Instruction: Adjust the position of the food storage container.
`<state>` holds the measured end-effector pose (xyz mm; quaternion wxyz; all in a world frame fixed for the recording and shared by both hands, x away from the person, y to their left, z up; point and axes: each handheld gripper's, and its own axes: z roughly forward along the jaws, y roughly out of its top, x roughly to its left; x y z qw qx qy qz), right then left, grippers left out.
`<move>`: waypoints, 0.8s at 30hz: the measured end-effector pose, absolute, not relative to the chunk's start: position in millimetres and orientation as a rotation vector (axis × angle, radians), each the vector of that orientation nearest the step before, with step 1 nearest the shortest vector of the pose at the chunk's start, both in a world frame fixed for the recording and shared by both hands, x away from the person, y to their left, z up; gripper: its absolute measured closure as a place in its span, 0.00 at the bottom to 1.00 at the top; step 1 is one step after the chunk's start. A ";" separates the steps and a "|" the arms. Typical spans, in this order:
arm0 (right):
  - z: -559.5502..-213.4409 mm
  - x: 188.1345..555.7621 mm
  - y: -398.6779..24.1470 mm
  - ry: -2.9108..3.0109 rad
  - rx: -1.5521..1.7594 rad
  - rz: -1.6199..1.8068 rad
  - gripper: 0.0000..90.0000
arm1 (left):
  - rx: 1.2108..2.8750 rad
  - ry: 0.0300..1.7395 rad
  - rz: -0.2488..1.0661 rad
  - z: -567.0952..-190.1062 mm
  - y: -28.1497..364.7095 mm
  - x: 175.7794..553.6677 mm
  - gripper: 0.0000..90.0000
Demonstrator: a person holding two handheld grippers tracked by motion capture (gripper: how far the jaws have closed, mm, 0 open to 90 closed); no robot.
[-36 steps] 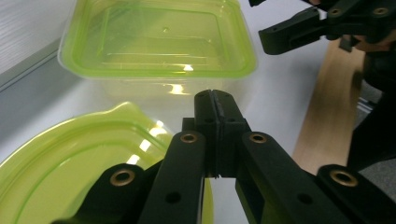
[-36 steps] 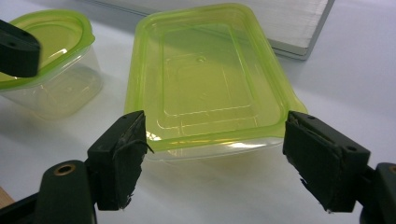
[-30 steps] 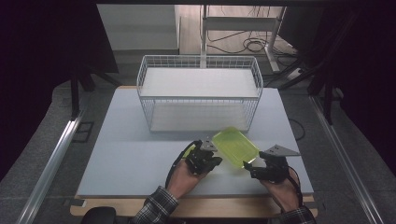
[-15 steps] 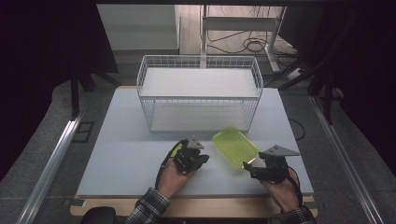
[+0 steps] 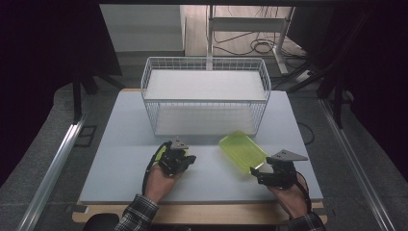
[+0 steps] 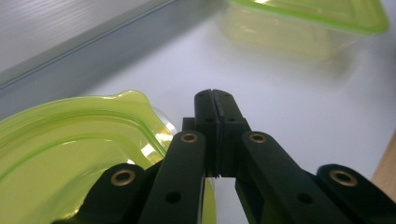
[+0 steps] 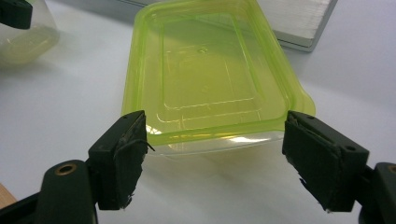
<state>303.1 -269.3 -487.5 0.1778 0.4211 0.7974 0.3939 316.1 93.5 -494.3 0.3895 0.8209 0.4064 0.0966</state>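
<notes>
Green container (image 5: 242, 150) lies on the white bench (image 5: 120, 144), lower right of centre in the high view, just ahead of the right gripper (image 5: 262, 174). Its long axis runs diagonally, from upper left to lower right of that frame, with the near short end toward the right gripper.

Right gripper view: the container (image 7: 205, 79) sits upside down as far as I can tell, flat base up, its long axis running away up the frame. Right gripper (image 7: 215, 149) jaws spread wide, one to each side of the near short end, pads not touching the rim. Container is centred between them, slightly ahead.

Left gripper (image 5: 177, 161) sits lower centre-left in the high view, apart from the container. Left gripper view: its jaws (image 6: 215, 105) are pressed together, pinching nothing between the tips; a green lid (image 6: 70, 154) lies close at lower left, container (image 6: 308, 23) at upper right, farther off.

Judgement: right gripper is nearer and aligned; a short push forward along the long axis would bring the end wall between its jaws.

Wire basket (image 5: 204, 96) stands behind, upper centre.
</notes>
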 end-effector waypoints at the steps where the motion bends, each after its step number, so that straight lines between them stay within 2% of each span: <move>1: -487.5 303.1 -269.3 2.256 1.192 1.115 0.25 | 2.080 1.047 0.250 -494.6 98.3 316.1 1.00; 24: -487.5 303.5 -269.8 2.259 1.212 1.122 0.27 | 2.020 1.218 0.351 -497.5 169.1 325.8 1.00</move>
